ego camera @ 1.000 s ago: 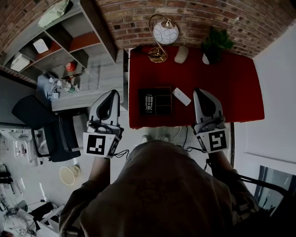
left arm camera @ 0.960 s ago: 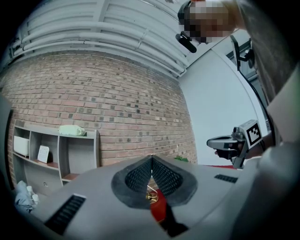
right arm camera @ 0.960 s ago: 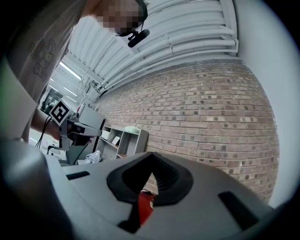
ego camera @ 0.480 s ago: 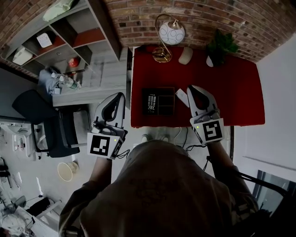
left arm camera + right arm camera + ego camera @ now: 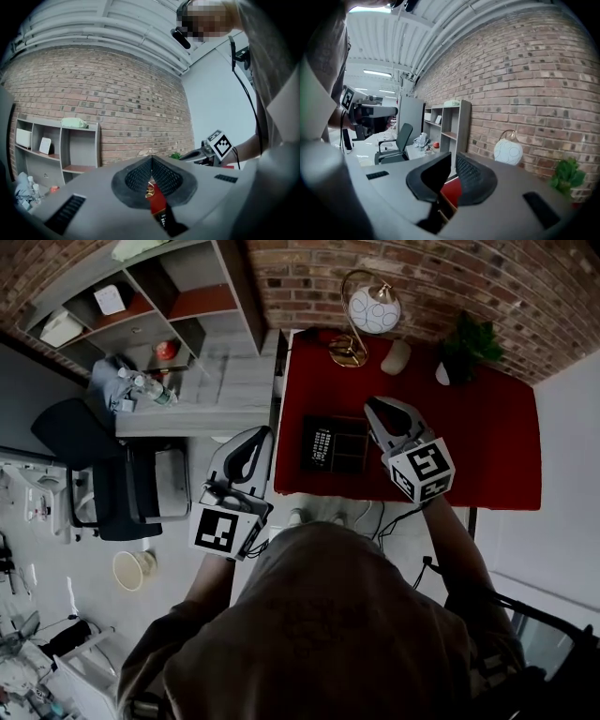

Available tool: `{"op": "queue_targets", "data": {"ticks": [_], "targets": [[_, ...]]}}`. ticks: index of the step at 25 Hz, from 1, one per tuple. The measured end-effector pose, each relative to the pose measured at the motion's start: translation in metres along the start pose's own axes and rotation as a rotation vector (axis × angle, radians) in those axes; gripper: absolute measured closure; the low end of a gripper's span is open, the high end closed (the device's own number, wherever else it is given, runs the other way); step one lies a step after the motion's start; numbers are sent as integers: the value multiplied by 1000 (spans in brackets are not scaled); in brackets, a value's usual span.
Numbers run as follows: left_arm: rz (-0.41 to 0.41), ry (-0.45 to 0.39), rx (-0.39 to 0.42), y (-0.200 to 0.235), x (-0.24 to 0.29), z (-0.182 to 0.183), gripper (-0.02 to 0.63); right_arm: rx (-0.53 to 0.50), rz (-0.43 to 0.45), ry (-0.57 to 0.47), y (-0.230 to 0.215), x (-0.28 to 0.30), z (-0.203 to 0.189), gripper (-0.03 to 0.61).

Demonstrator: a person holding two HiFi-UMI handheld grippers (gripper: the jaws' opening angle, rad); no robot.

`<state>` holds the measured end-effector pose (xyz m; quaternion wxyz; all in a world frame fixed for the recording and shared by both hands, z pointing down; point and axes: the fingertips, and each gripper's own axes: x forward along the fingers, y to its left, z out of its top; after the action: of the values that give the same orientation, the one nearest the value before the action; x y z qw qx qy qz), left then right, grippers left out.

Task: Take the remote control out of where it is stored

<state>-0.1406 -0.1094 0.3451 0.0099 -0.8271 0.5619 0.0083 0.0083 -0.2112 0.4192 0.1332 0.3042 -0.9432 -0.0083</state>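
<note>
- Nearest in, the left tongs (image 5: pixel 255 435) are hanging off the counter's left edge, over the floor, barely shifting from where they were a second ago. In the left gripper view (image 5: pixel 151 161) their jaws are pressing together, gripping nothing.
- The action is on the other side. The right tongs (image 5: pixel 379 412) were waiting at the near edge of the red counter (image 5: pixel 487 446), and they are now coming forward and dipping in over it.
- The right gripper view (image 5: pixel 453 159) is showing those jaws all but touching, with nothing between them. They are arriving closed.
- Just left of the right tongs, and ahead-right of the left pair, the dark tray (image 5: pixel 347 442) is sitting with its compartments. The remote control (image 5: pixel 322 443) is lying flat in the compartment farthest from the right tongs, untouched.
- So the approach is closing fast, but no grab is on yet. By my reckoning the right tongs need to open and cross to that far compartment before the remote can be lifted.
- Beyond both tongs, the lamp (image 5: pixel 373 310) and the plant (image 5: pixel 469 343) are standing at the counter's back, against the brick wall (image 5: pixel 309 268), well clear of the reach.
</note>
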Motion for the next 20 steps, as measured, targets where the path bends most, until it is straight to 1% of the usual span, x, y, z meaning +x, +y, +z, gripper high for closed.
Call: {"op": "queue_targets", "data": {"ticks": [1, 4, 6, 10, 14, 20], "targets": [[4, 0, -3, 1, -1, -1, 603, 5, 18, 4, 2, 7, -3, 553], [10, 2, -7, 1, -5, -4, 603, 37, 73, 32, 6, 27, -18, 459], [14, 7, -10, -1, -8, -6, 603, 51, 104, 79, 9, 40, -34, 442], [24, 13, -24, 1, -11, -9, 603, 44, 162, 179, 19, 64, -65, 397], [48, 14, -47, 4, -15, -12, 603, 63, 228, 288, 30, 90, -107, 359], [76, 26, -57, 11, -22, -15, 603, 156, 303, 437, 43, 114, -168, 345]]}}
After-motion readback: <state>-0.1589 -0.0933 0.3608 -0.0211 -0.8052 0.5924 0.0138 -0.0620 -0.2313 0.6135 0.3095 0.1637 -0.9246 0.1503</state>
